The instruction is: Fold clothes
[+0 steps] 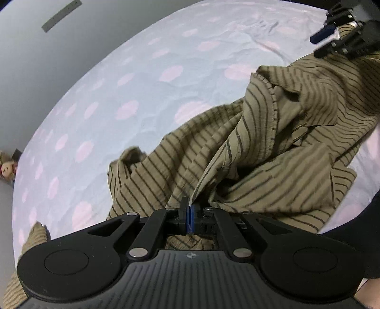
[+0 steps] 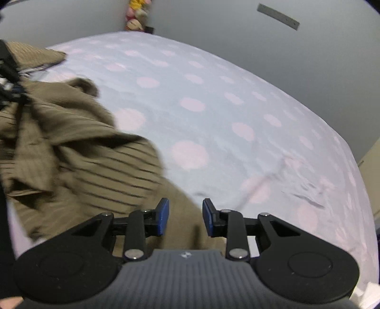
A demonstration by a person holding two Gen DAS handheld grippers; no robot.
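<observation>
An olive-brown shirt with thin dark stripes lies crumpled on a pale blue bed sheet with pink dots. My left gripper is shut on a fold of the shirt, and the cloth rises from its blue pads. The right gripper shows at the top right of the left wrist view, above the shirt's far part. In the right wrist view the right gripper is open, its blue pads apart just above the shirt's edge, holding nothing. The left gripper shows at that view's left edge, in the cloth.
The bed sheet stretches wide to the right of the shirt. Grey walls stand behind the bed. Stuffed toys sit at the far corner and beside the bed. A person's dark sleeve is at the right.
</observation>
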